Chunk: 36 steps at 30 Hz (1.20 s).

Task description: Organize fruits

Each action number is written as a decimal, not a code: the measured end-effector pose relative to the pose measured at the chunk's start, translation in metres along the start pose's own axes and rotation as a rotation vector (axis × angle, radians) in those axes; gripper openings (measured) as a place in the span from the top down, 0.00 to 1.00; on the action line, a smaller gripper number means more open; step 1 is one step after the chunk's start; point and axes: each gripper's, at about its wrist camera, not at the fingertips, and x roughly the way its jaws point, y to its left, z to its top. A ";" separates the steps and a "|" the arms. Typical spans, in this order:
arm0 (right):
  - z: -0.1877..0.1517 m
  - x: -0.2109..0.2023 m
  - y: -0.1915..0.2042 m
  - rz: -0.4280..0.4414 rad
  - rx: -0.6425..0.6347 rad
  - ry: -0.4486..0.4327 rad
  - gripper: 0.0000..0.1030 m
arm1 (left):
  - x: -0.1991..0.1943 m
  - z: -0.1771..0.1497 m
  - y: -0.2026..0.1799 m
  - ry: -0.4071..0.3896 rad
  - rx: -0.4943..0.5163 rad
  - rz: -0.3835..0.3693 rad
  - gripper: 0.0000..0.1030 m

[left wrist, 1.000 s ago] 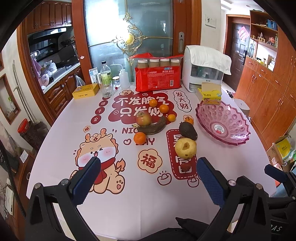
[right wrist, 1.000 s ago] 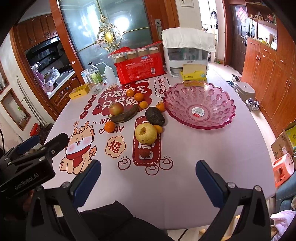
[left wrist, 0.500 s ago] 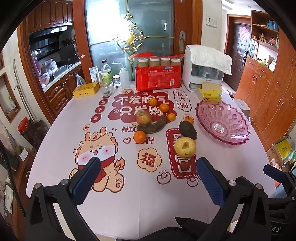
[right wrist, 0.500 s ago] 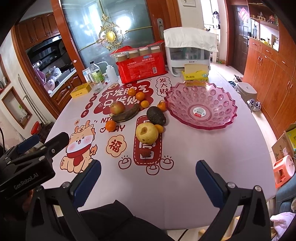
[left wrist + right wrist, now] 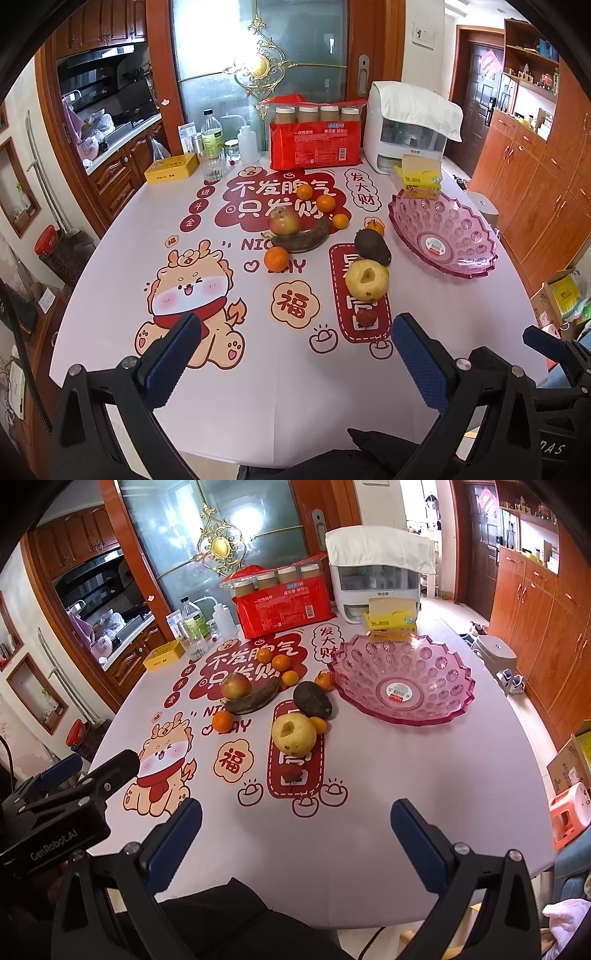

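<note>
Fruit lies loose mid-table: a yellow pear (image 5: 366, 279) (image 5: 294, 732), a dark avocado (image 5: 372, 247) (image 5: 312, 699), a browned banana (image 5: 301, 238) (image 5: 252, 698), a red-green apple (image 5: 283, 221) (image 5: 235, 685), several small oranges (image 5: 276, 258) (image 5: 222, 720) and a small red fruit (image 5: 366, 316) (image 5: 290, 772). An empty pink glass bowl (image 5: 443, 236) (image 5: 400, 677) stands to their right. My left gripper (image 5: 295, 349) hangs open above the table's near edge, holding nothing. Equally wide open and empty is my right gripper (image 5: 295, 830), just right of the left one.
Along the table's far edge stand a red pack of jars (image 5: 316, 142), a white appliance under a cloth (image 5: 410, 129), a yellow tissue pack (image 5: 419, 177), bottles (image 5: 212, 142) and a yellow box (image 5: 170, 168). Wooden cabinets (image 5: 535, 170) line the right wall.
Both grippers have edged slightly forward toward the fruit; nothing on the table has moved and both stay open.
</note>
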 end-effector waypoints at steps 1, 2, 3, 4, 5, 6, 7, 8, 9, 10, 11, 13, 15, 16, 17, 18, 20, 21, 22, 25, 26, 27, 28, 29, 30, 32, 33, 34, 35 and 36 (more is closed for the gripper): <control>-0.001 0.000 0.000 -0.002 0.000 0.004 0.01 | 0.000 -0.001 -0.001 0.003 -0.002 -0.002 0.01; -0.002 0.000 -0.001 -0.004 -0.001 0.007 0.01 | 0.001 -0.001 -0.002 0.007 0.000 -0.004 0.01; -0.003 0.000 -0.001 -0.006 0.000 0.010 0.01 | 0.001 -0.002 -0.001 0.009 0.003 -0.004 0.01; -0.004 0.000 -0.002 -0.007 0.003 0.012 0.01 | 0.003 -0.003 -0.003 0.021 0.004 -0.008 0.01; -0.005 0.000 -0.003 -0.007 0.007 0.013 0.01 | 0.004 -0.004 -0.004 0.029 0.004 -0.014 0.01; -0.004 0.003 -0.004 -0.009 0.012 0.016 0.01 | 0.005 -0.004 -0.004 0.034 0.002 -0.017 0.01; -0.003 0.004 -0.005 -0.010 0.017 0.018 0.01 | 0.006 -0.005 -0.005 0.040 0.001 -0.020 0.01; -0.004 0.004 -0.006 -0.011 0.022 0.020 0.01 | 0.007 -0.005 -0.006 0.044 0.001 -0.024 0.01; -0.002 0.006 -0.008 -0.011 0.027 0.022 0.01 | 0.009 -0.003 -0.004 0.048 0.000 -0.026 0.01; -0.002 0.007 -0.009 -0.013 0.032 0.024 0.01 | 0.010 -0.002 -0.005 0.054 -0.002 -0.027 0.01; -0.001 0.008 -0.010 -0.015 0.035 0.025 0.01 | 0.012 -0.002 -0.005 0.064 -0.003 -0.032 0.01; 0.000 0.011 -0.013 -0.018 0.042 0.028 0.01 | 0.022 0.005 -0.003 0.092 -0.006 -0.039 0.01; 0.002 0.012 -0.014 -0.025 0.049 0.023 0.01 | 0.033 0.010 -0.002 0.123 -0.010 -0.042 0.01; 0.003 0.013 -0.016 -0.027 0.052 0.021 0.01 | 0.038 0.011 -0.001 0.137 -0.012 -0.042 0.01; 0.004 0.015 -0.017 -0.029 0.057 0.019 0.01 | 0.044 0.014 0.000 0.149 -0.014 -0.040 0.01; 0.007 0.017 -0.019 -0.028 0.062 0.018 0.01 | 0.048 0.015 0.002 0.158 -0.015 -0.037 0.01; 0.011 0.023 -0.022 -0.015 0.071 0.010 0.01 | 0.060 0.020 0.004 0.184 -0.020 -0.030 0.01; 0.013 0.026 -0.023 -0.013 0.073 0.008 0.01 | 0.067 0.023 0.006 0.196 -0.022 -0.029 0.01; 0.015 0.031 -0.023 -0.015 0.072 0.011 0.01 | 0.072 0.025 0.008 0.206 -0.023 -0.029 0.01; 0.023 0.045 -0.022 -0.012 0.061 0.016 0.01 | 0.095 0.036 0.014 0.245 -0.020 -0.032 0.01; 0.026 0.051 -0.021 -0.006 0.052 0.019 0.01 | 0.103 0.040 0.016 0.251 -0.016 -0.035 0.01; 0.029 0.056 -0.020 -0.005 0.044 0.022 0.02 | 0.110 0.043 0.017 0.259 -0.009 -0.037 0.01; 0.032 0.062 -0.018 -0.005 0.031 0.026 0.02 | 0.119 0.047 0.018 0.270 0.001 -0.038 0.01; 0.035 0.068 -0.015 0.000 0.017 0.027 0.02 | 0.124 0.051 0.019 0.279 0.007 -0.038 0.01; 0.039 0.074 -0.013 0.010 0.003 0.028 0.04 | 0.133 0.055 0.020 0.288 0.013 -0.034 0.01; 0.048 0.085 -0.010 0.016 -0.008 0.020 0.07 | 0.151 0.064 0.026 0.312 0.019 -0.028 0.01; 0.052 0.090 -0.008 0.011 -0.016 0.021 0.07 | 0.158 0.067 0.027 0.320 0.020 -0.026 0.01; 0.057 0.097 -0.005 0.012 -0.028 0.021 0.07 | 0.167 0.073 0.030 0.328 0.022 -0.023 0.01; 0.061 0.103 -0.003 0.012 -0.034 0.023 0.07 | 0.176 0.078 0.033 0.337 0.023 -0.025 0.01; 0.067 0.114 -0.001 0.011 -0.034 0.038 0.07 | 0.183 0.081 0.034 0.345 0.024 -0.026 0.01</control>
